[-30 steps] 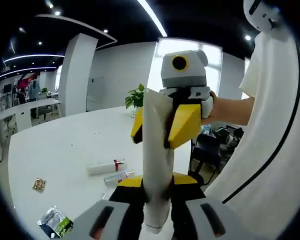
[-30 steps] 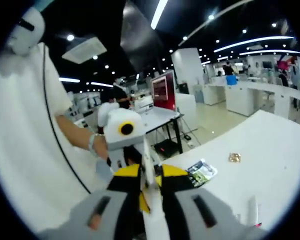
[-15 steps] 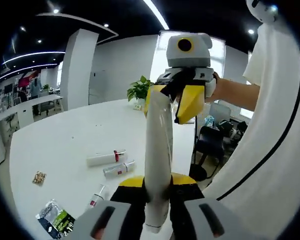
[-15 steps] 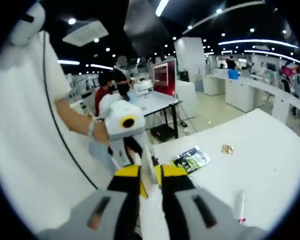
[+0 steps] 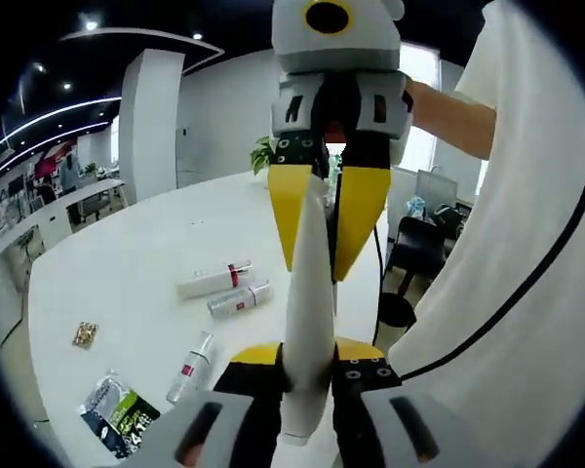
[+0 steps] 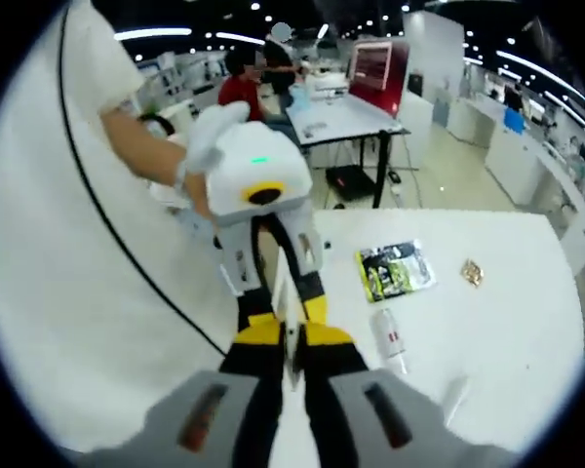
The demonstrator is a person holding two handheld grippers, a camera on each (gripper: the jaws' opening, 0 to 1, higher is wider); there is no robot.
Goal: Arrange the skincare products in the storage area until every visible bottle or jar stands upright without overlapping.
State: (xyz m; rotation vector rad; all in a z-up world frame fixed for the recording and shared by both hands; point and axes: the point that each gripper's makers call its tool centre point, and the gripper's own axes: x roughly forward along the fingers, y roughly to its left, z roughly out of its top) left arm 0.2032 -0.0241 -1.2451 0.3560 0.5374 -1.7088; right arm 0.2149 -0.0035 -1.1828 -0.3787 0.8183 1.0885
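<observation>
A: What is the left gripper (image 5: 307, 375) doing?

B: In the left gripper view its yellow-tipped jaws are closed on the lower end of a white tube (image 5: 307, 312). The tube rises from 6 o'clock toward the middle of that view, held up in the air above the white table (image 5: 127, 283).

A: And the right gripper (image 5: 317, 229)?

B: It comes down from 12 o'clock in the left gripper view, its yellow jaws pinched on the upper, narrow end of the same tube. In the right gripper view those jaws (image 6: 291, 346) sit at 6 o'clock, shut on the thin white edge of the tube (image 6: 291, 302), with the left gripper (image 6: 278, 292) facing them from 12 o'clock.

A: Where are the other products?

B: In the left gripper view, at about 9 o'clock from the tube, two small tubes lie flat on the table: one with a red band (image 5: 214, 281) and, just beside it, a paler one with a red label (image 5: 240, 298). A small white bottle (image 5: 190, 366) lies on its side nearer, toward 8 o'clock. A green and black packet (image 5: 117, 419) lies at 7 o'clock, and a small brown item (image 5: 85, 334) at 9 o'clock near the table edge.

A: Anything else?

B: A person's white sleeve (image 5: 507, 244) covers the 3 o'clock side, and a green plant (image 5: 263, 156) stands at the table's far end.
</observation>
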